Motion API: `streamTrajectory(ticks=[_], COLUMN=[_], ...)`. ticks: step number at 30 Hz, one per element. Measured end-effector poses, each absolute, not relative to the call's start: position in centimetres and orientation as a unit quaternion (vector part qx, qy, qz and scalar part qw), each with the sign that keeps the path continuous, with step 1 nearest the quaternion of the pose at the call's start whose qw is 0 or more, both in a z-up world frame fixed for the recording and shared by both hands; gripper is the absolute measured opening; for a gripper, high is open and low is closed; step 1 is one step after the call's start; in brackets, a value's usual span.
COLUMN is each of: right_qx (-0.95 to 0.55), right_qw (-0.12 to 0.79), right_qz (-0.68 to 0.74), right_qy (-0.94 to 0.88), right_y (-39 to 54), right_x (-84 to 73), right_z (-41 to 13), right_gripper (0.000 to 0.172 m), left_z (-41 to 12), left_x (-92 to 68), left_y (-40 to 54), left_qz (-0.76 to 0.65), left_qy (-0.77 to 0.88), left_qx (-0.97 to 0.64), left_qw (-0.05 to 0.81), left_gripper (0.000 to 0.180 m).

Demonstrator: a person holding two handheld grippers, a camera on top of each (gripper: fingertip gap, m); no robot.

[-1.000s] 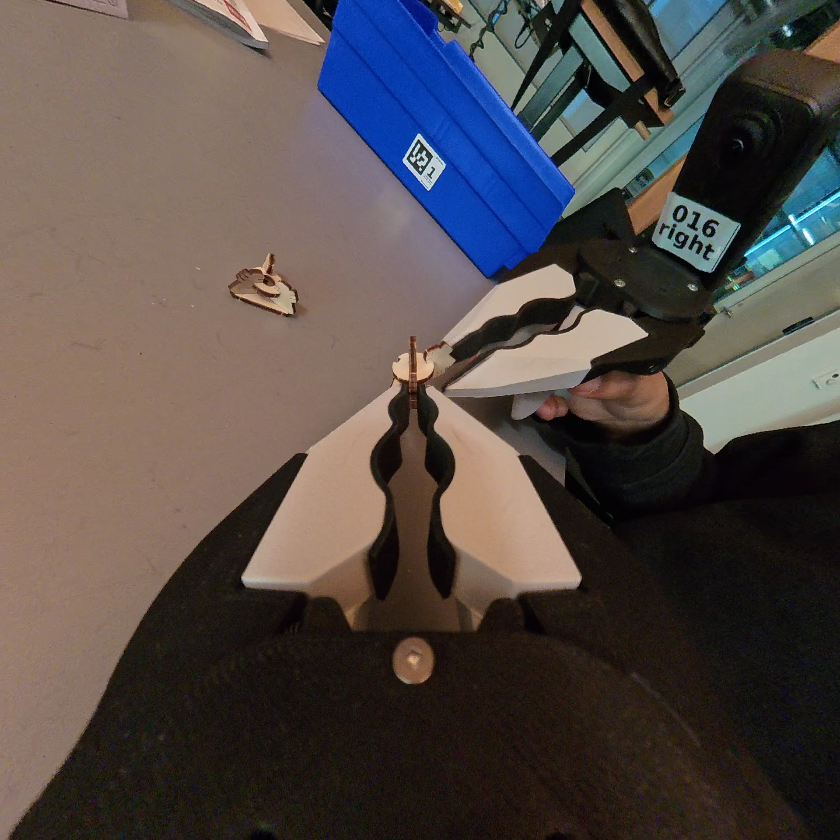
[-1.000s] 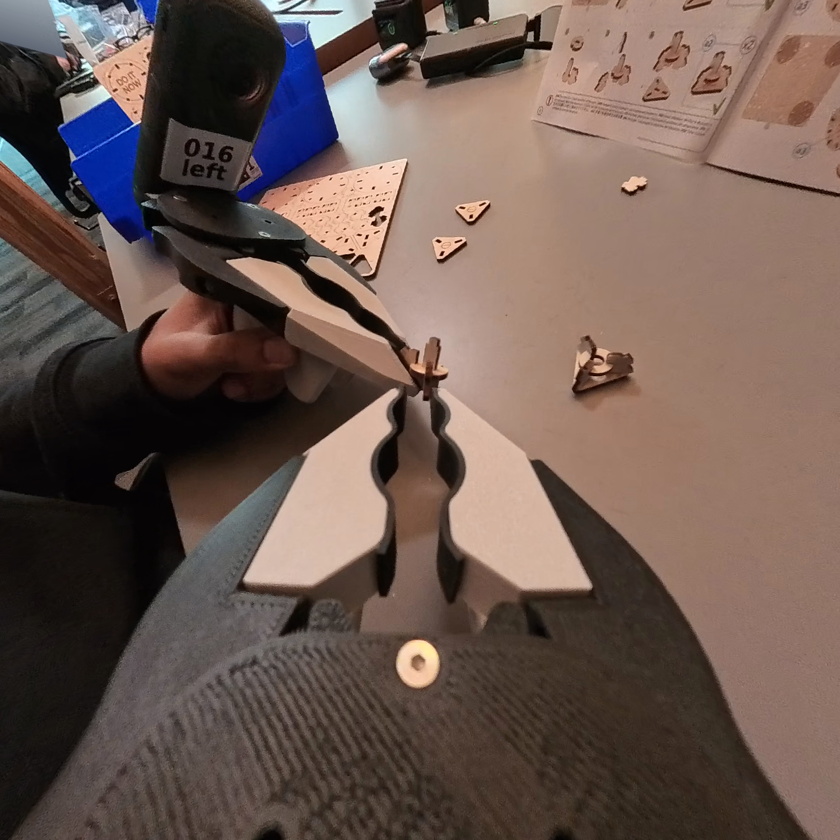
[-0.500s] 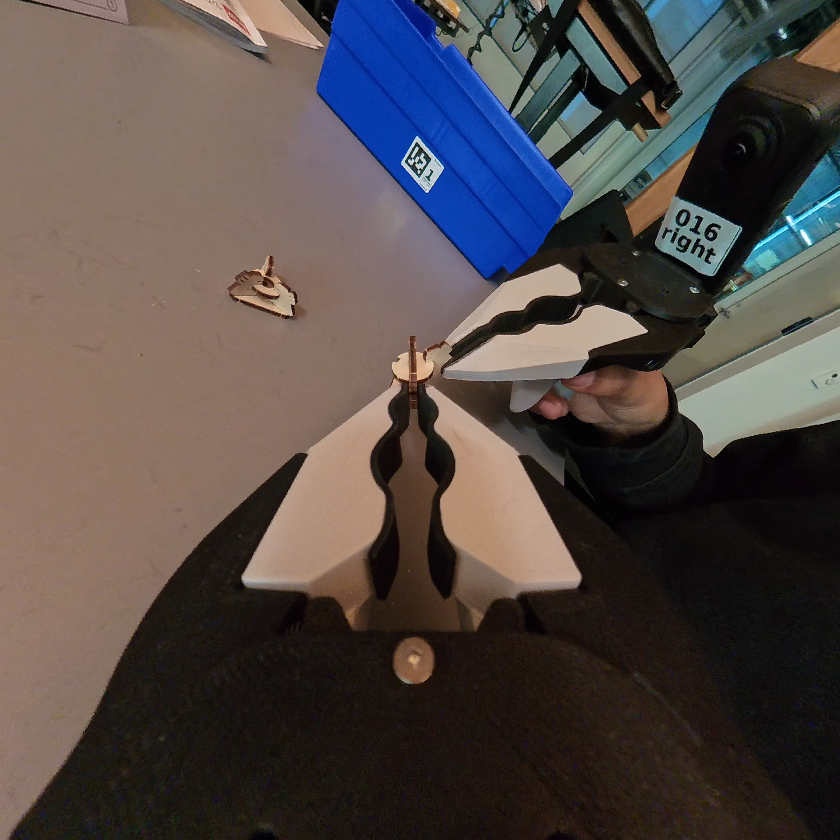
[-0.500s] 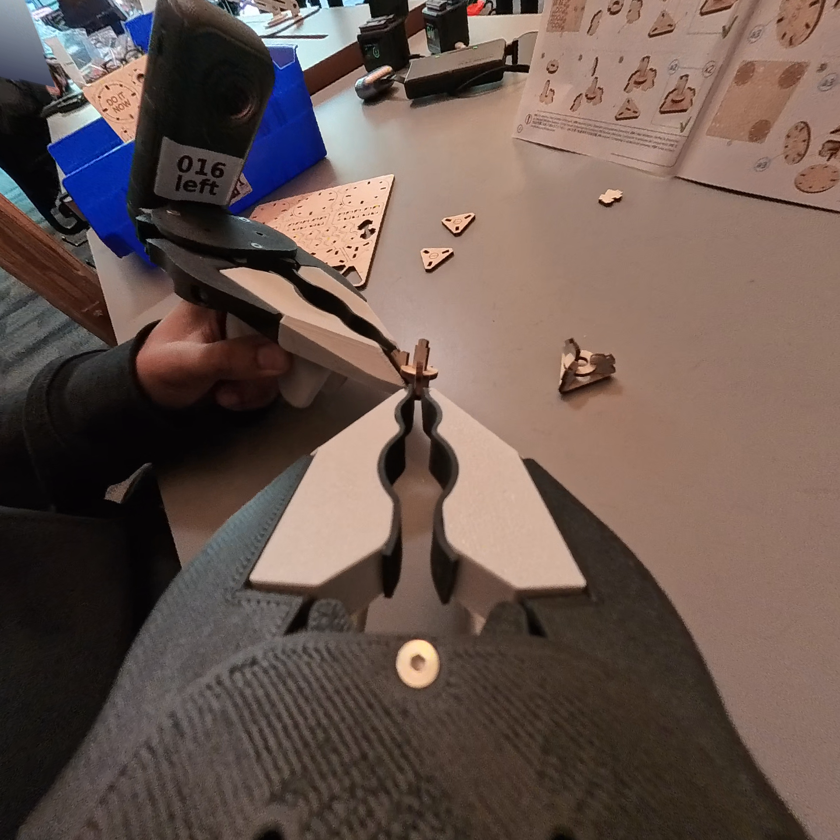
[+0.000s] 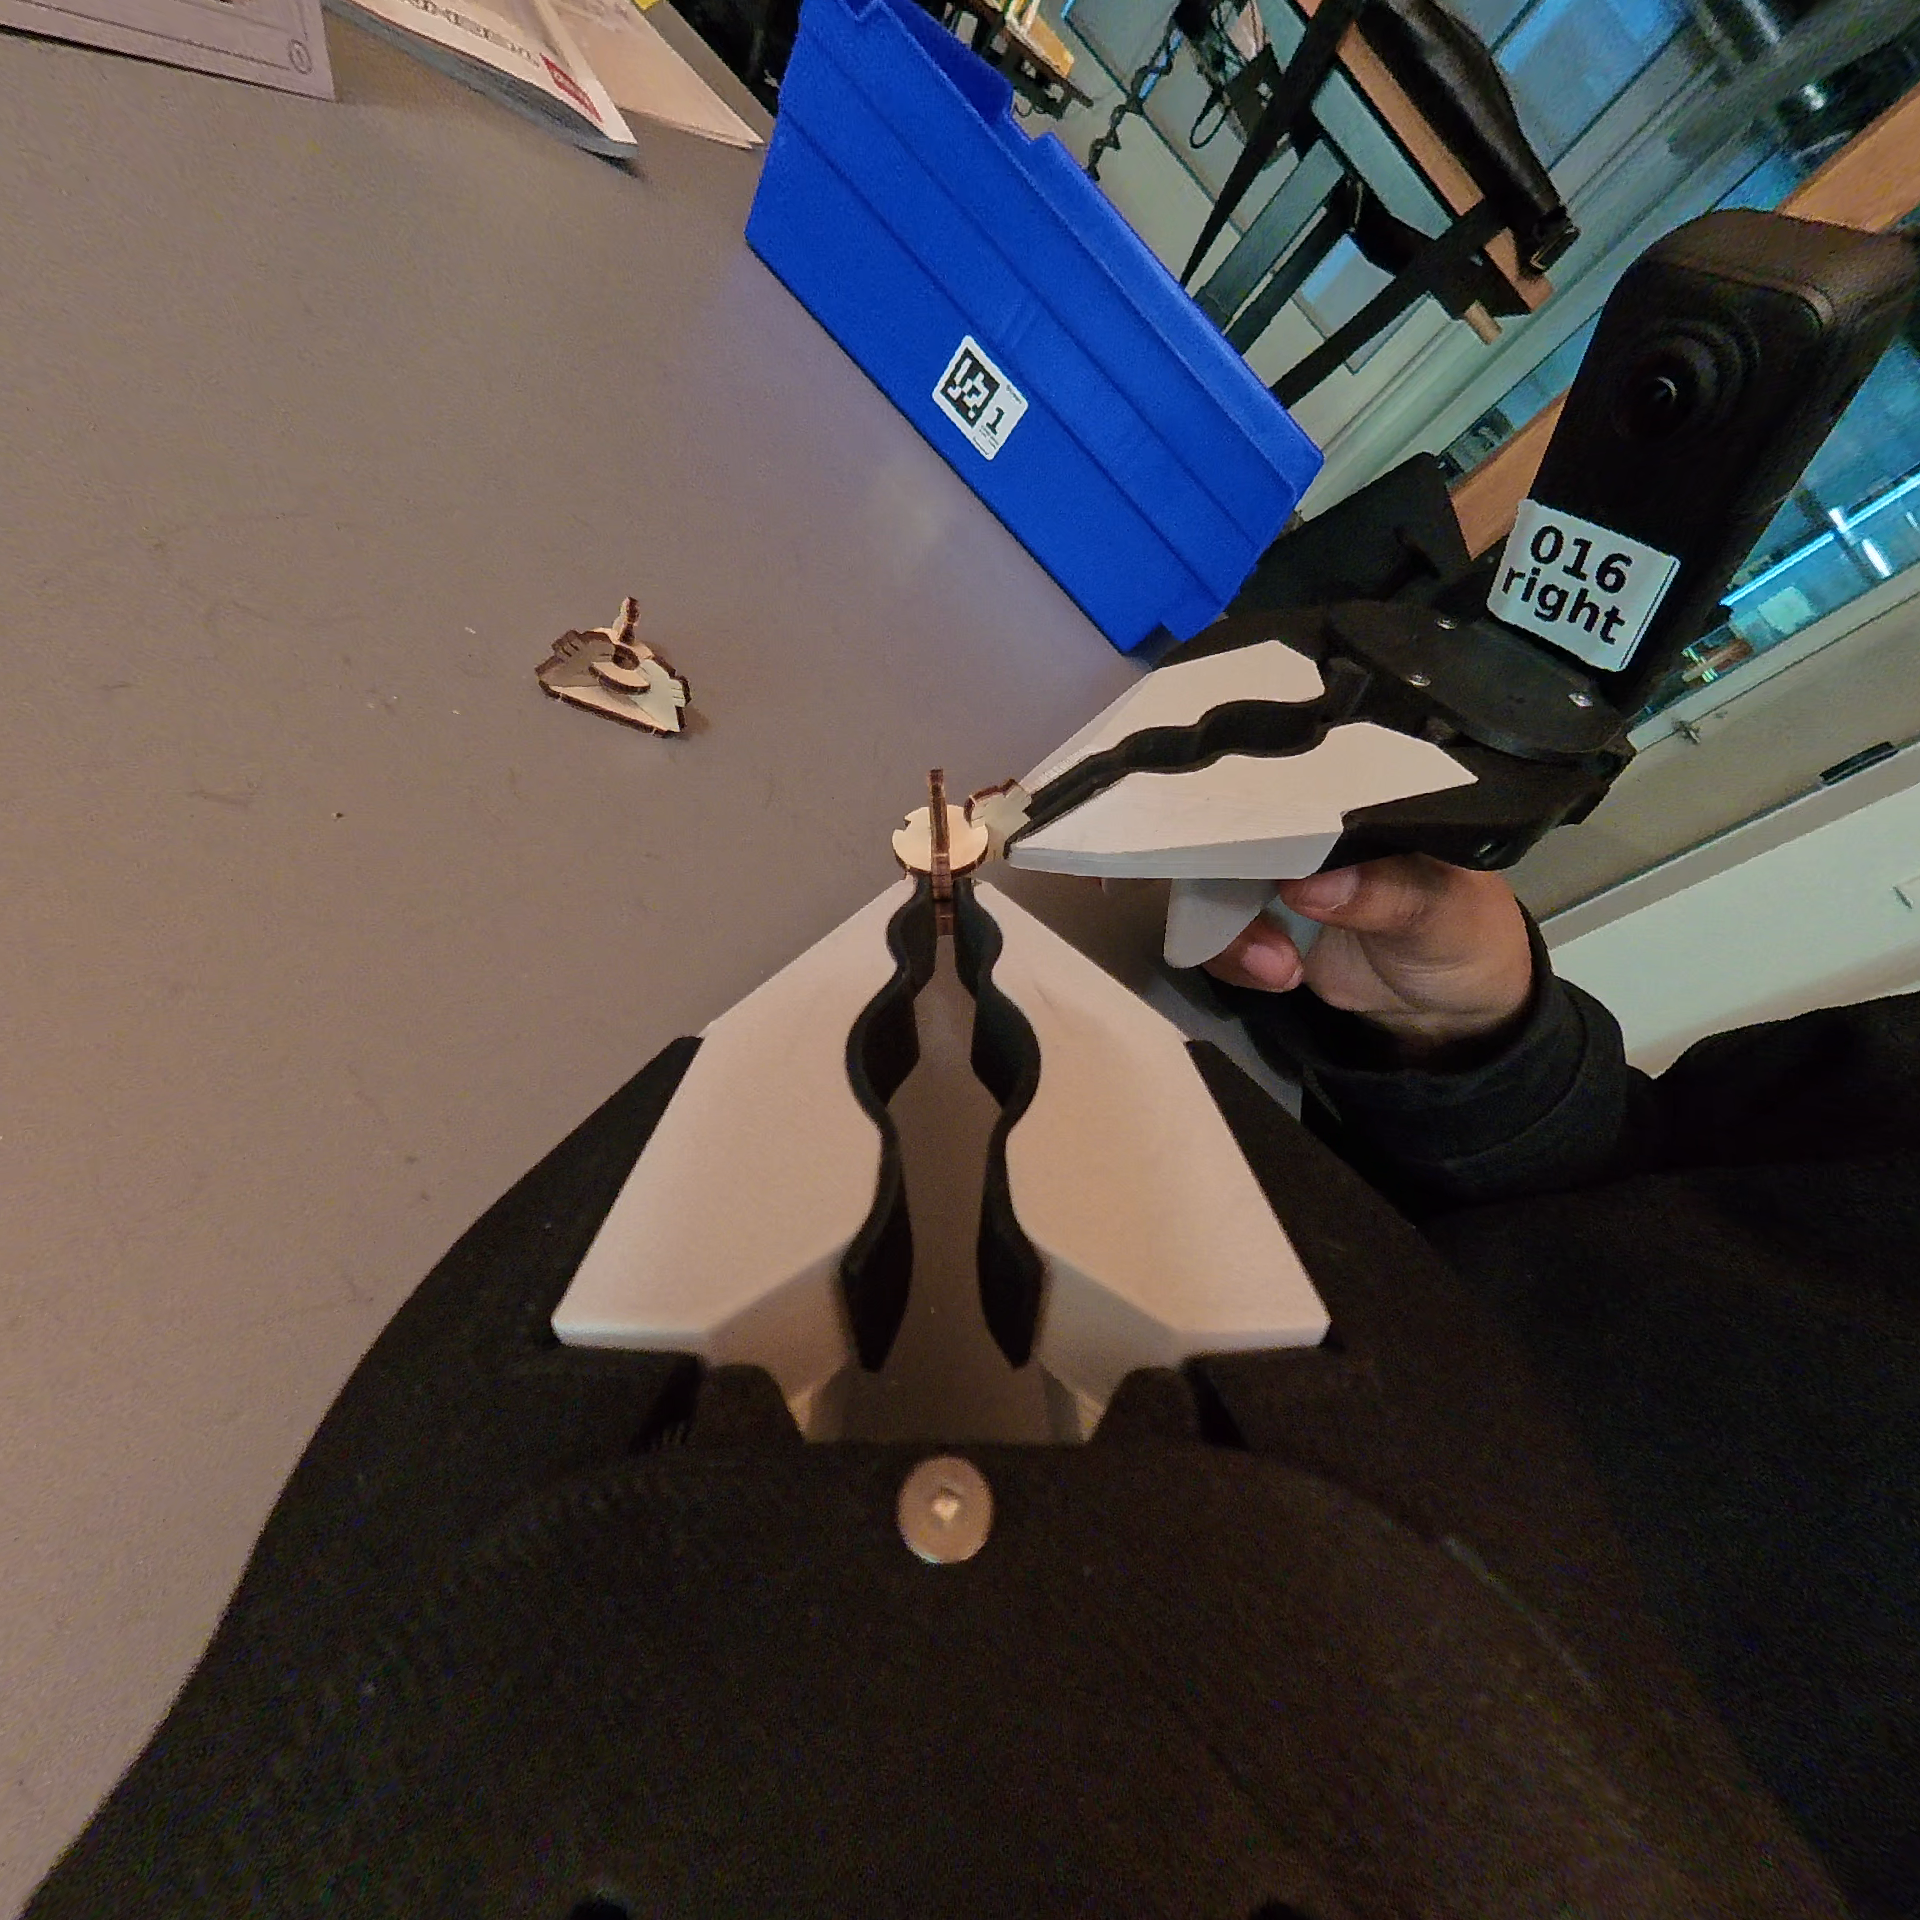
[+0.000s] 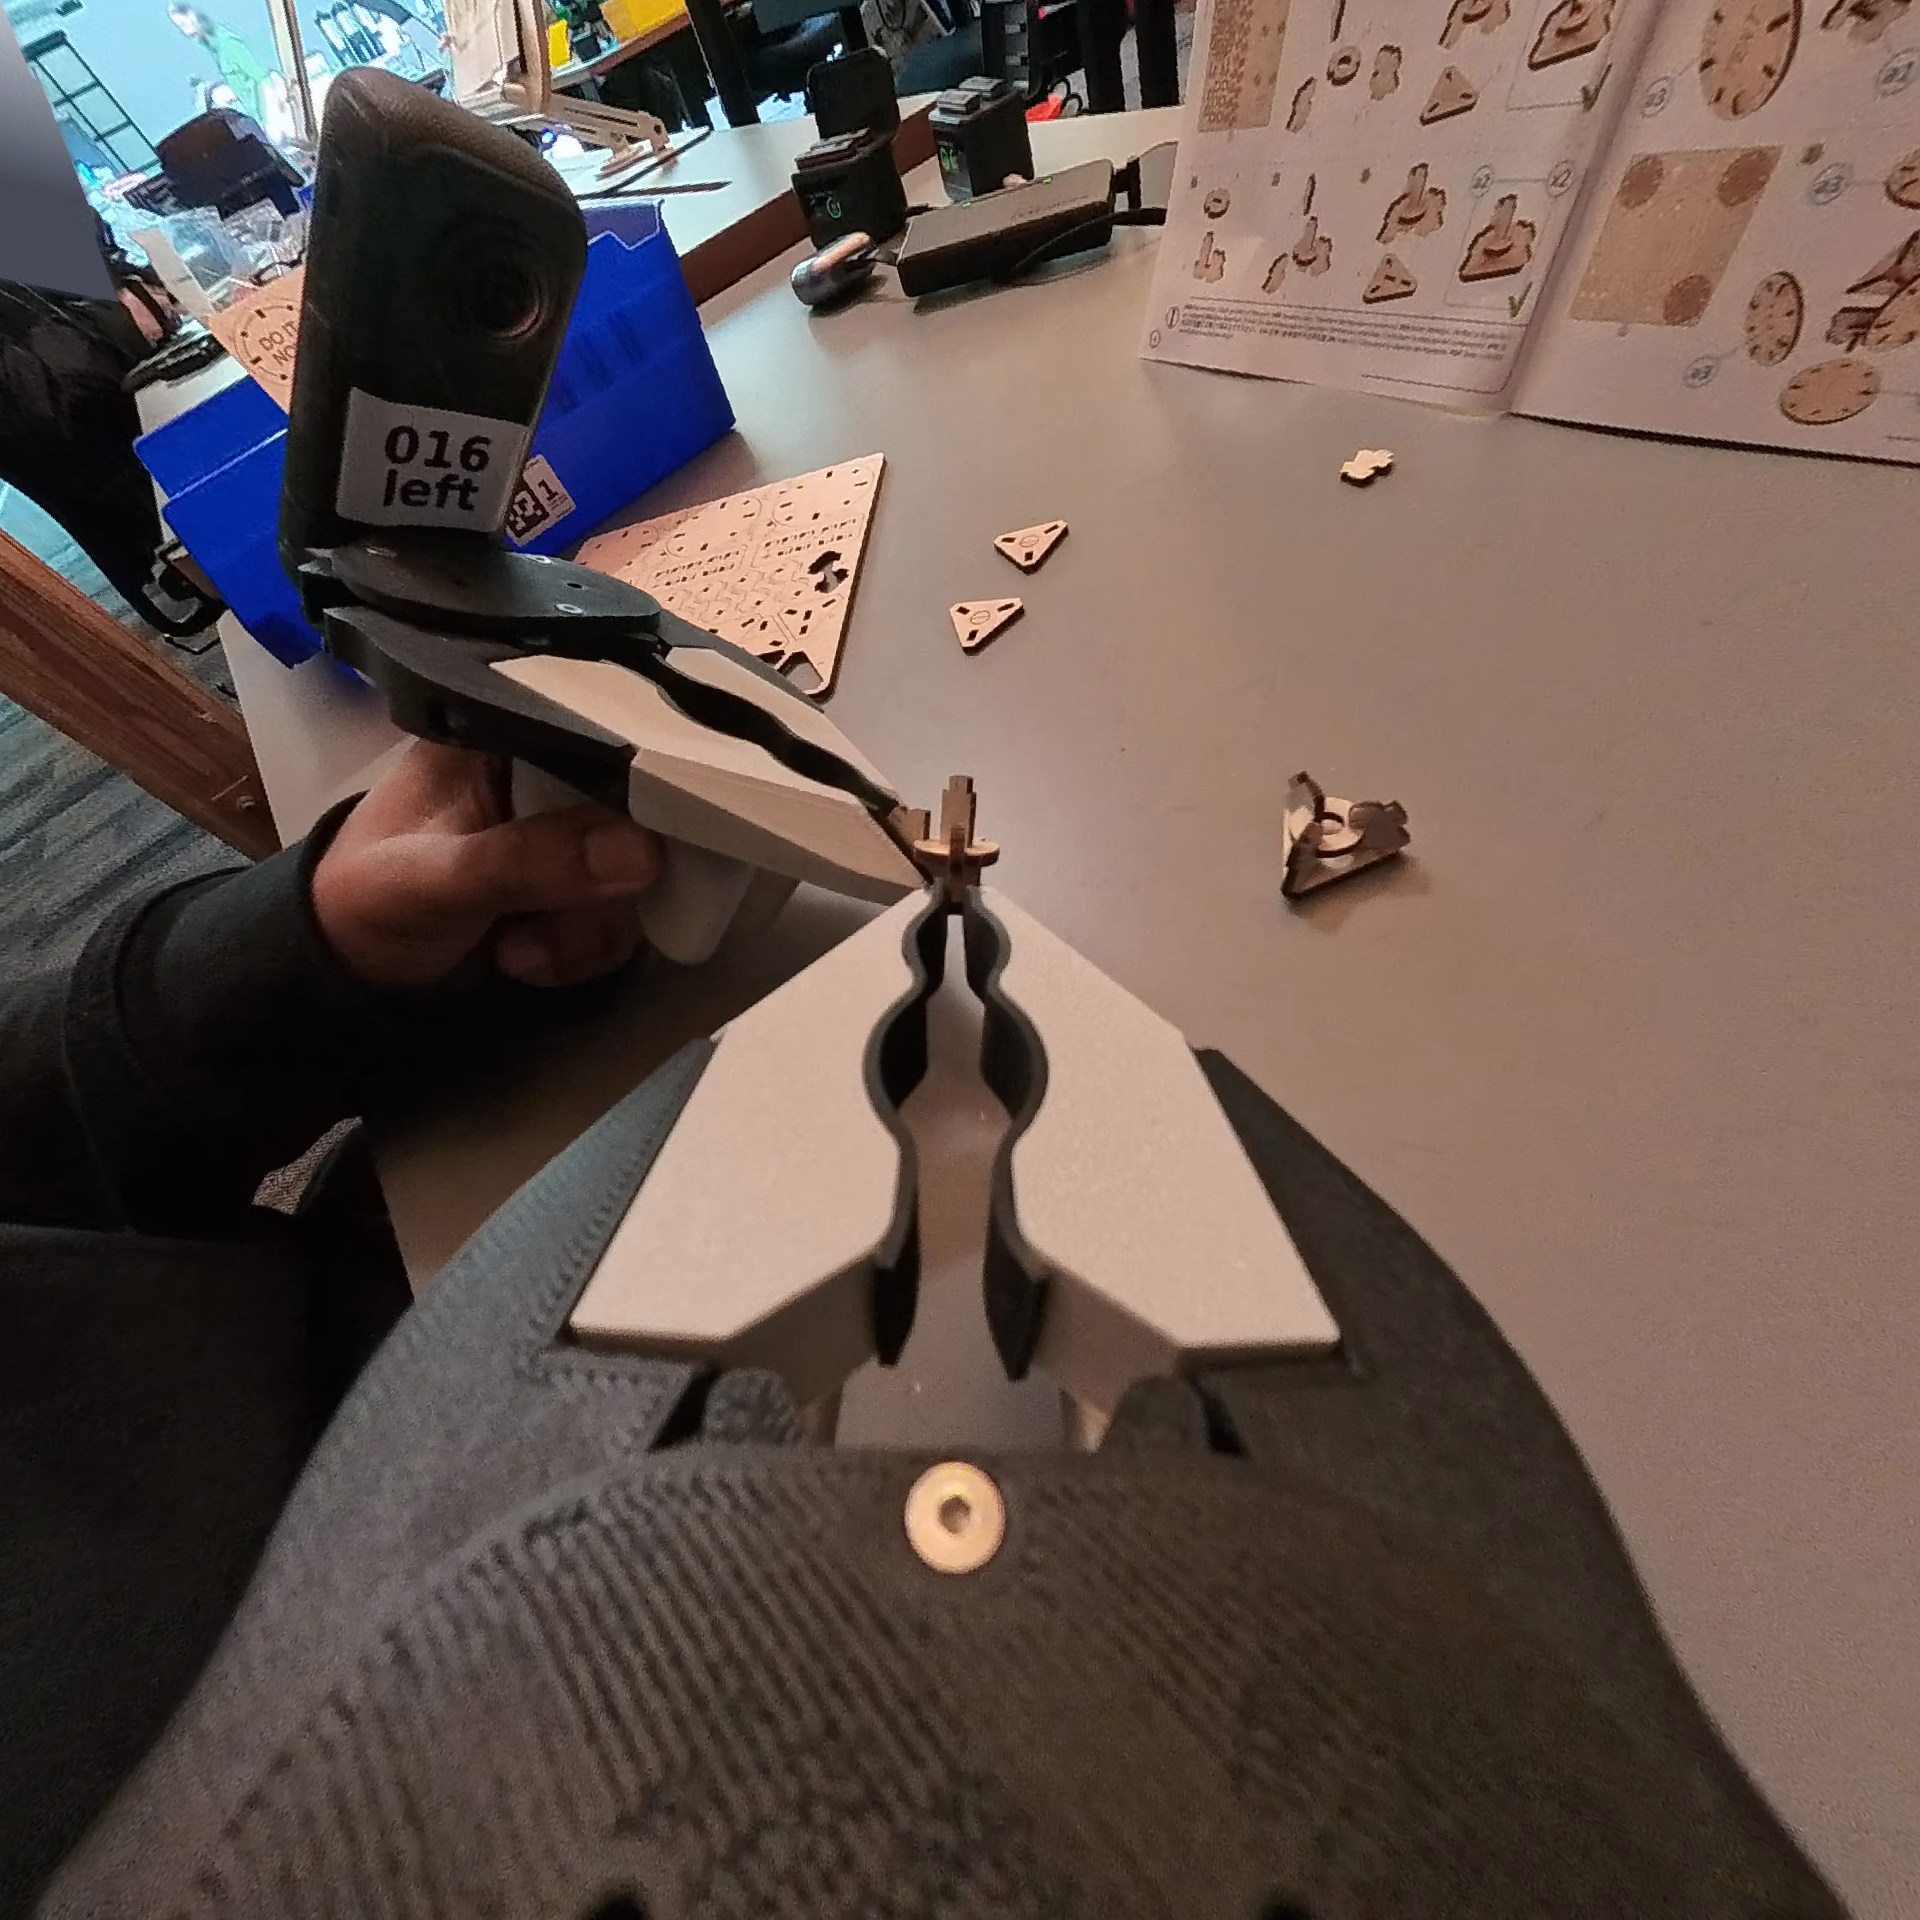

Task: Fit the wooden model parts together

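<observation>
A grey table in a workshop carries an open instruction booklet at the far end. Nearer lie a triangular plywood sheet with parts punched out of it, two small wooden triangles and one loose lobed piece.

Both grippers meet above the table on one small wooden assembly, a round disc with thin slotted pieces standing through it. The left gripper has its fingers clenched on the lower end of the upright strip, whose long axis runs straight on from the fingertips. The right gripper comes in from the left gripper's right, roughly at a right angle. Its fingers are clamped on a lobed tab at the disc's rim. So each gripper pinches a different part of the same assembly, fingertips almost touching, and neither is the nearer one.

A finished triangular assembly rests on the table well apart, beyond and to the right of the right gripper.

A blue bin stands at the table's edge behind the left gripper. A flat wooden panel seems to lie in or behind it (the left gripper's camera hides most of it).
</observation>
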State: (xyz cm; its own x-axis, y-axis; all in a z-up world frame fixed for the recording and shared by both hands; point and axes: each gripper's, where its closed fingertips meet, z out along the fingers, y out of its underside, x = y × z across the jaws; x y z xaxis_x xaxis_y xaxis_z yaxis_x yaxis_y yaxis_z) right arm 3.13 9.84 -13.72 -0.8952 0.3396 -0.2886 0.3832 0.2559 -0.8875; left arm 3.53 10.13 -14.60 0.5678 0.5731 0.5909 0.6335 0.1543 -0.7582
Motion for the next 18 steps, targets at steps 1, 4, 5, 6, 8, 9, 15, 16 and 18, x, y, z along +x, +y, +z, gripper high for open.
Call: streamTrajectory(ticks=[1,4,5,6,8,9,15,16,18], right_qx=[0.228,0.23,0.23,0.229,0.224,0.219,0.163,0.152,0.126], right_qw=[0.019,0.019,0.019,0.019,0.009,0.002,-0.029,-0.026,-0.01], right_qz=[-0.566,-0.568,-0.57,-0.572,-0.572,-0.573,-0.563,-0.554,-0.533], right_qy=[0.792,0.79,0.788,0.787,0.789,0.79,0.81,0.818,0.836], right_y=[9.8,9.8,9.8,9.8,9.9,10.2,11.6,11.5,11.2], right_x=[3.1,3.1,3.1,3.1,3.1,3.0,2.2,2.3,2.8], right_z=[-13.7,-13.7,-13.7,-13.6,-13.4,-13.1,-10.0,-10.0,-10.1], right_gripper=[0.001,0.001,0.001,0.001,0.011,0.019,0.017,0.016,0.011], left_z=[-14.6,-14.6,-14.6,-14.5,-14.5,-14.5,-14.4,-14.5,-14.6], left_x=[3.5,3.5,3.5,3.5,3.5,3.4,3.8,3.9,4.2], left_y=[10.1,10.1,10.1,10.1,10.0,9.9,10.6,10.8,11.3], left_qz=[-0.025,-0.027,-0.027,-0.027,-0.019,-0.013,0.032,0.043,0.061], left_qy=[-0.464,-0.465,-0.465,-0.464,-0.463,-0.462,-0.432,-0.425,-0.406], left_qx=[-0.649,-0.648,-0.648,-0.648,-0.649,-0.652,-0.688,-0.698,-0.717], left_qw=[0.602,0.603,0.603,0.604,0.603,0.601,0.583,0.575,0.563], left_gripper=[0.0,0.0,0.0,0.0,0.0,0.0,0.0,0.0,0.0])
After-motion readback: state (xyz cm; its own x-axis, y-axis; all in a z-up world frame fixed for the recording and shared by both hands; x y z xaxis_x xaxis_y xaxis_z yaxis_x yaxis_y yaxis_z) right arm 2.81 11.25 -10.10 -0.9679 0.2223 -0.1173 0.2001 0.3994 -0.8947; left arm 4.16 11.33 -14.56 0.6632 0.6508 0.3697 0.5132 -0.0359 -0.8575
